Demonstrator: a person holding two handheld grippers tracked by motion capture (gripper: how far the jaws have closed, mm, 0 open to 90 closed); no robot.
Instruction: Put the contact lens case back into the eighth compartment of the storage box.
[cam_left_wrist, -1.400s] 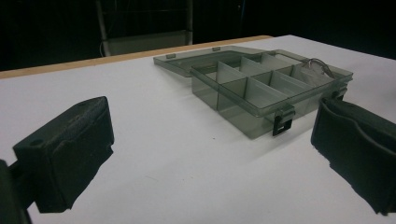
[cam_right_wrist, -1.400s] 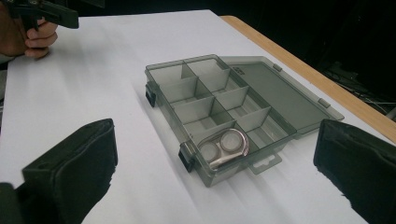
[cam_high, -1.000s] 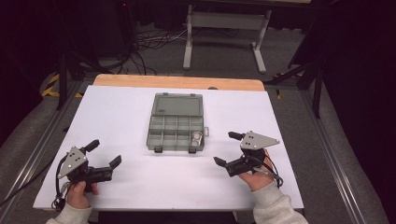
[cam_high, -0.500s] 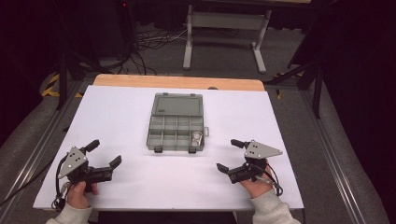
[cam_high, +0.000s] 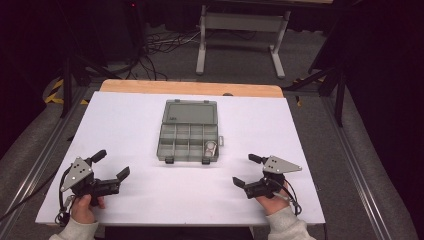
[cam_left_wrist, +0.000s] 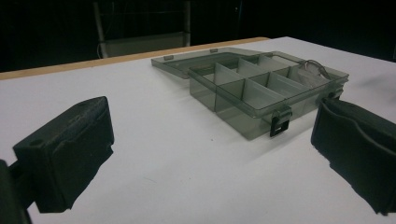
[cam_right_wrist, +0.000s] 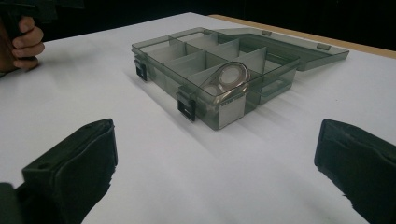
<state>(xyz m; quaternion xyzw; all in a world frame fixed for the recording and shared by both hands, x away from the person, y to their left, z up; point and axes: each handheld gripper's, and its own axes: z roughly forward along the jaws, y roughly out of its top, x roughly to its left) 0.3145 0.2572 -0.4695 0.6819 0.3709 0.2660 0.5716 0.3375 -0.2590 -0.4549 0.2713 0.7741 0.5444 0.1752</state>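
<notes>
A smoky clear compartment box (cam_high: 189, 137) lies in the middle of the white table with its lid (cam_high: 191, 111) folded flat behind it. Its front right compartment holds a small clear bag with round pieces (cam_high: 211, 147) (cam_right_wrist: 227, 80). Two black latches (cam_right_wrist: 187, 106) hang on the front wall. My left gripper (cam_high: 111, 165) rests open near the front left edge, jaws wide with nothing between them, pointing at the box (cam_left_wrist: 261, 88). At the front right my right gripper (cam_high: 247, 170) is open and empty too, aimed at the box (cam_right_wrist: 212, 65).
The white table top (cam_high: 125, 125) ends in a wooden strip (cam_high: 190, 88) at the far side. Beyond it a grey metal stand (cam_high: 240, 25) and cables lie on the dark floor. In the right gripper view, the person's other hand (cam_right_wrist: 23, 44) is at the far left.
My right gripper has drawn back toward the table's front edge and sunk lower. The left gripper and the box have stayed put.
</notes>
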